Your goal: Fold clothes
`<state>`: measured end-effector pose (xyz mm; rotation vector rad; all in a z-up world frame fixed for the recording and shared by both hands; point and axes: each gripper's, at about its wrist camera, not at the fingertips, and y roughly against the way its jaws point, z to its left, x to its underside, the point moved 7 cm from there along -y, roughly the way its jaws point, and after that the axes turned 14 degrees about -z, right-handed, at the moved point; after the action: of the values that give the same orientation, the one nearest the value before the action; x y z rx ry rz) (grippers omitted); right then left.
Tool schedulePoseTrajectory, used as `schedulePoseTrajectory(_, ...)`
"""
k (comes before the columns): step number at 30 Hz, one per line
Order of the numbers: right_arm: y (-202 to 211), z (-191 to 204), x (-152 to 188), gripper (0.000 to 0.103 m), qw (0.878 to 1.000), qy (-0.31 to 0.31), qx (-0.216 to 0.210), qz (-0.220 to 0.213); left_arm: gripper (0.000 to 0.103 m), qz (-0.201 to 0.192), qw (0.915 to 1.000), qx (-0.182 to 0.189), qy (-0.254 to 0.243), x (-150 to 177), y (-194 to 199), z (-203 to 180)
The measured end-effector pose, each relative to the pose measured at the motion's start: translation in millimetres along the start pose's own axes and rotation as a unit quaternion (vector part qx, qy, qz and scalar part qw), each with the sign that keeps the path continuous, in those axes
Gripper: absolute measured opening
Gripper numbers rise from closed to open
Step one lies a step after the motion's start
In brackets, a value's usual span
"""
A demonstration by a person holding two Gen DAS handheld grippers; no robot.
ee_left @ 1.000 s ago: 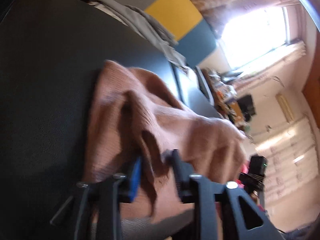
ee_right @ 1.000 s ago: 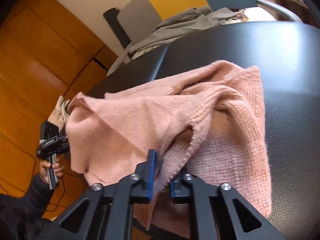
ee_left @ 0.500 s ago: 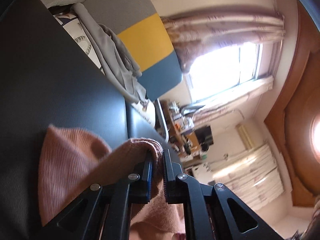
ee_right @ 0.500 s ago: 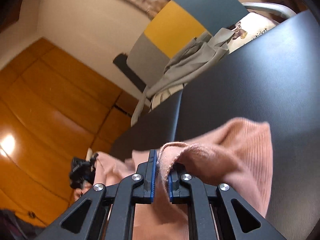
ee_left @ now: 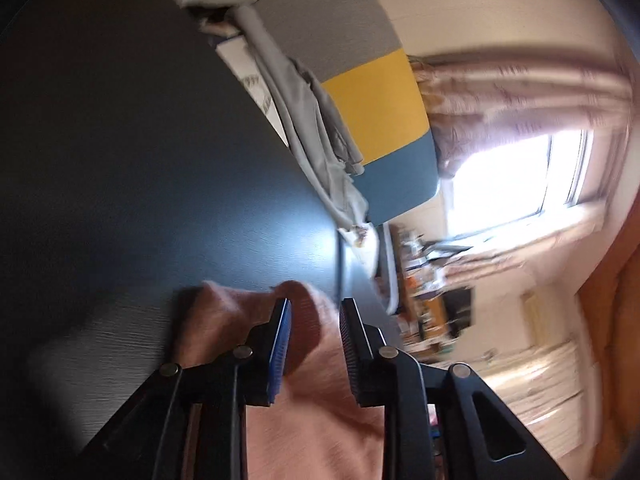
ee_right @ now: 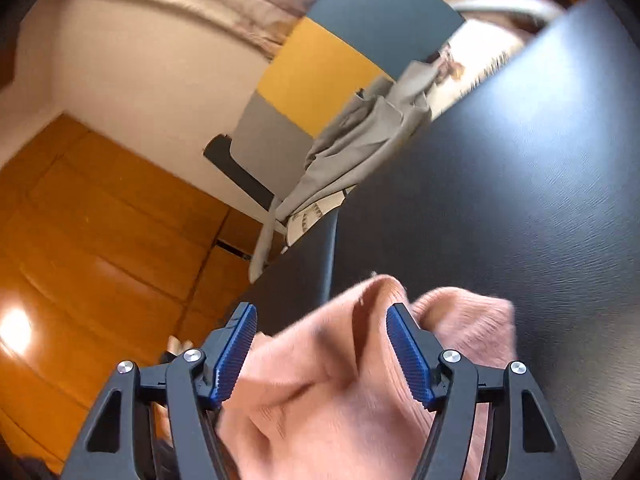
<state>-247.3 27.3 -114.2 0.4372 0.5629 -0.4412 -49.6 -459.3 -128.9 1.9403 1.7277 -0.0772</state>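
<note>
A pink knitted sweater (ee_left: 312,408) lies bunched on the dark table (ee_left: 140,184), filling the lower part of both wrist views. My left gripper (ee_left: 314,308) stands open just over its folded edge, with the fabric loose between the fingers. In the right wrist view the same sweater (ee_right: 340,392) humps up between the blue pads (ee_right: 404,344) of my right gripper (ee_right: 322,314), which is wide open and grips nothing. The sweater's far edge rests on the table top (ee_right: 520,200).
Beyond the table's far edge stands a chair (ee_left: 372,92) with grey, yellow and blue panels, grey clothes (ee_left: 316,120) draped over it. The chair (ee_right: 320,72) and grey clothes (ee_right: 368,136) show in the right view too, beside orange wood panelling (ee_right: 100,240). A bright window (ee_left: 508,184) is far right.
Both grippers were shut on the sweater's edge half a second ago; now both have opened and let it go. The sweater has dropped onto the table.
</note>
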Motion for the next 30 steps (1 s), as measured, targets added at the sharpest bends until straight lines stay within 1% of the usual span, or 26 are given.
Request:
schedulePoseTrajectory(1,10,1,0,0.069,1.0,0.022,0.006,-0.002,0.025,0.004,0.9994,-0.01,-0.032,1,9,2)
schedulePoseTrajectory(2,17,0,4,0.069,0.999,0.049,0.023,0.002,0.025,0.008,0.9978,-0.021,-0.063,3,18,3)
schedulePoseTrajectory(3,24,-1,7,0.069,0.996,0.077,0.042,0.007,0.025,0.014,0.9952,-0.032,-0.092,6,25,6)
schedulePoseTrajectory(4,25,-5,12,0.068,0.994,0.094,0.056,0.022,0.025,0.022,0.9917,-0.043,-0.119,11,31,9)
schedulePoseTrajectory(5,25,-9,18,0.058,0.991,0.109,0.068,0.039,0.025,0.034,0.988,-0.05,-0.142,18,36,11)
schedulePoseTrajectory(6,24,-14,28,0.045,0.987,0.126,0.081,0.065,0.025,0.043,0.986,-0.051,-0.153,23,40,13)
schedulePoseTrajectory(7,20,-17,36,0.04,0.982,0.142,0.092,0.088,0.025,0.054,0.984,-0.049,-0.162,30,42,14)
schedulePoseTrajectory(9,11,-23,51,0.039,0.971,0.171,0.115,0.121,0.025,0.071,0.9794,-0.042,-0.185,44,45,12)
schedulePoseTrajectory(11,4,-25,58,0.038,0.966,0.182,0.124,0.133,0.026,0.082,0.9736,-0.037,-0.21,56,43,9)
schedulePoseTrajectory(12,4,-26,60,0.035,0.964,0.188,0.13,0.139,0.027,0.088,0.9712,-0.037,-0.218,61,41,7)
schedulePoseTrajectory(14,5,-25,64,0.031,0.957,0.202,0.138,0.155,0.03,0.097,0.9665,-0.038,-0.234,68,37,6)
schedulePoseTrajectory(17,6,-21,68,0.03,0.943,0.236,0.153,0.175,0.032,0.106,0.9585,-0.044,-0.261,73,32,3)
schedulePoseTrajectory(18,7,-21,66,0.037,0.942,0.238,0.16,0.174,0.033,0.106,0.9567,-0.041,-0.268,74,33,0)
schedulePoseTrajectory(19,9,-22,65,0.045,0.945,0.23,0.154,0.176,0.035,0.106,0.9549,-0.039,-0.275,74,33,-2)
schedulePoseTrajectory(20,10,-22,65,0.056,0.947,0.22,0.147,0.179,0.036,0.106,0.9535,-0.04,-0.279,74,32,-3)
schedulePoseTrajectory(23,8,-30,75,0.057,0.936,0.241,0.161,0.197,0.036,0.113,0.9478,-0.046,-0.295,76,29,-5)
schedulePoseTrajectory(25,8,-29,77,0.052,0.932,0.253,0.167,0.199,0.036,0.129,0.9417,-0.057,-0.305,80,23,-4)
schedulePoseTrajectory(26,8,-28,77,0.038,0.93,0.259,0.17,0.2,0.036,0.133,0.9398,-0.065,-0.308,80,22,-2)
schedulePoseTrajectory(27,8,-27,78,0.031,0.927,0.266,0.171,0.202,0.036,0.131,0.9407,-0.07,-0.305,79,20,-1)
schedulePoseTrajectory(29,10,-23,79,0.031,0.921,0.281,0.174,0.208,0.036,0.119,0.9486,-0.078,-0.283,69,21,4)
schedulePoseTrajectory(30,10,-22,79,0.031,0.918,0.287,0.176,0.211,0.036,0.11,0.9509,-0.086,-0.276,65,24,6)
